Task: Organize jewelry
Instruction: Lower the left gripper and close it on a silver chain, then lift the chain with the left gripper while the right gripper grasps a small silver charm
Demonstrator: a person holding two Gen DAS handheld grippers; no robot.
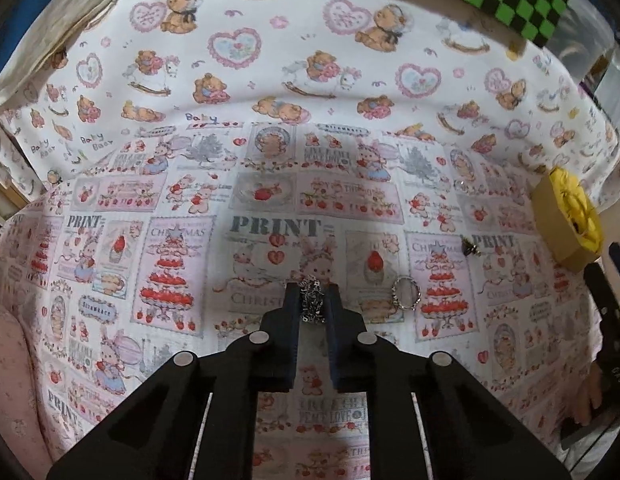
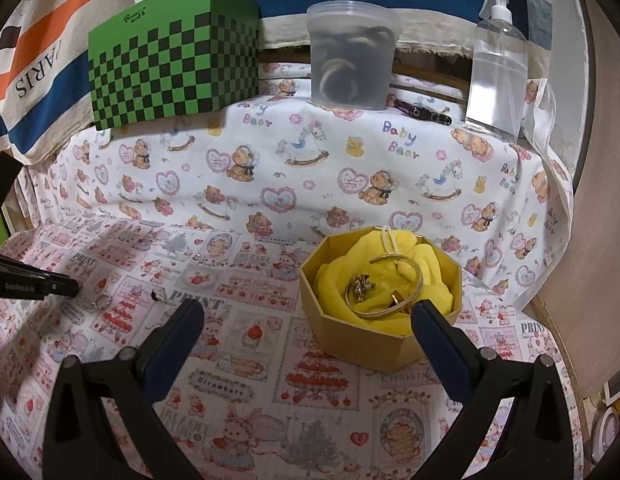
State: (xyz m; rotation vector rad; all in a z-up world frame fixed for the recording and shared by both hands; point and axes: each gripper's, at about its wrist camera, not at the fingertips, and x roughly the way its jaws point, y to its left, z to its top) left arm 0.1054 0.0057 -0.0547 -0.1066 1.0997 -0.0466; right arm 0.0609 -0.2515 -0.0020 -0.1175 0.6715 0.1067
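Printed cloth (image 1: 158, 208) with bears, strawberries and cakes covers the work surface and climbs the back, soft enough to let small things sink into folds. On it, the left gripper (image 1: 312, 300) has its jaws nipped narrow on an ornate dark ring (image 1: 312, 298), likely light, hard and apt to slip or twist unless held across its band. A silver ring (image 1: 406, 293) lies just beside. The right gripper (image 2: 308, 312) hangs wide and empty near the yellow-lined box (image 2: 374, 344), which holds a gold bangle (image 2: 390, 284)
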